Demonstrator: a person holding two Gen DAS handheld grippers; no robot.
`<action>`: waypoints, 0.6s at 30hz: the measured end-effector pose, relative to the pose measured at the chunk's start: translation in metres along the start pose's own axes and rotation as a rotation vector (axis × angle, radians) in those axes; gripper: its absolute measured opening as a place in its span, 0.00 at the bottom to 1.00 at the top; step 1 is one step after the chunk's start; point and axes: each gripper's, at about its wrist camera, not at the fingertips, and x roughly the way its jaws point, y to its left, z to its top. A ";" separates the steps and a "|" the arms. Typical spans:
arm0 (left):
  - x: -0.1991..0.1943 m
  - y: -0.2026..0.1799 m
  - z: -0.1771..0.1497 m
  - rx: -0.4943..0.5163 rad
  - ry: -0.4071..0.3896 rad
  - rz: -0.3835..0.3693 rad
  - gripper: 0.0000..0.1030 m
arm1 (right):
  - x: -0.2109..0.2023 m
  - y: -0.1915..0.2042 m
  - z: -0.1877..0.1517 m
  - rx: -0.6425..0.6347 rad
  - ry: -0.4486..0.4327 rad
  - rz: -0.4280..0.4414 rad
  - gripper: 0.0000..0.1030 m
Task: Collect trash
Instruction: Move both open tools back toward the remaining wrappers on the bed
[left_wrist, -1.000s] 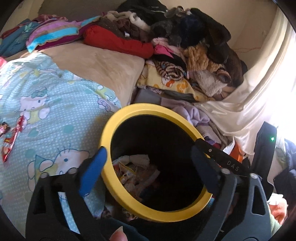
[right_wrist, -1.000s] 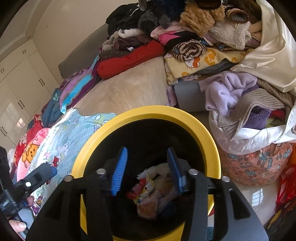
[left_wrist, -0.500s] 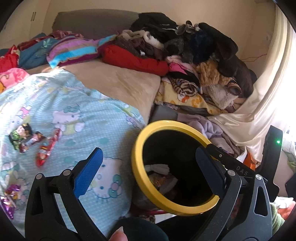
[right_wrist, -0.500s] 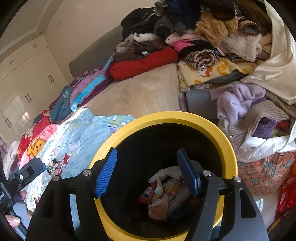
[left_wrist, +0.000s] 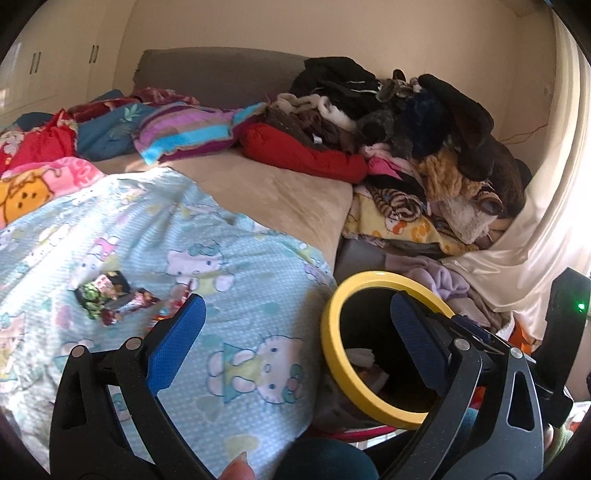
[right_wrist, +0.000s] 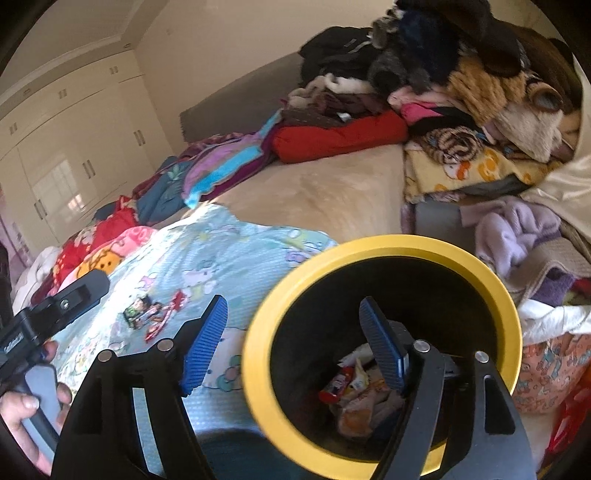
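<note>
A black bin with a yellow rim (left_wrist: 334, 354) (right_wrist: 369, 247) stands beside the bed and holds several wrappers (right_wrist: 354, 387). More candy wrappers (left_wrist: 110, 295) (right_wrist: 151, 314) lie on the light blue cartoon blanket (left_wrist: 221, 258). My left gripper (left_wrist: 295, 343) is open and empty, above the blanket edge just left of the bin. My right gripper (right_wrist: 295, 347) is open and empty, its right finger over the bin mouth and its left finger over the blanket.
A tall heap of clothes (left_wrist: 424, 129) fills the far right of the bed. Folded blankets (left_wrist: 184, 129) lie along the grey headboard. A laundry basket with purple clothes (right_wrist: 535, 258) stands right of the bin. White wardrobes (right_wrist: 74, 147) line the left wall.
Both grippers have swung left and pulled back from the bin toward the blanket. The right gripper has opened wider. The wrappers on the blanket have come into view.
</note>
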 end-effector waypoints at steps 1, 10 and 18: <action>-0.003 0.005 0.001 -0.004 -0.006 0.009 0.89 | -0.001 0.004 0.000 -0.007 -0.004 0.004 0.70; -0.017 0.041 0.005 -0.050 -0.033 0.058 0.89 | 0.000 0.044 -0.003 -0.068 -0.005 0.053 0.70; -0.026 0.083 0.007 -0.102 -0.040 0.112 0.89 | 0.019 0.085 -0.007 -0.136 0.034 0.101 0.70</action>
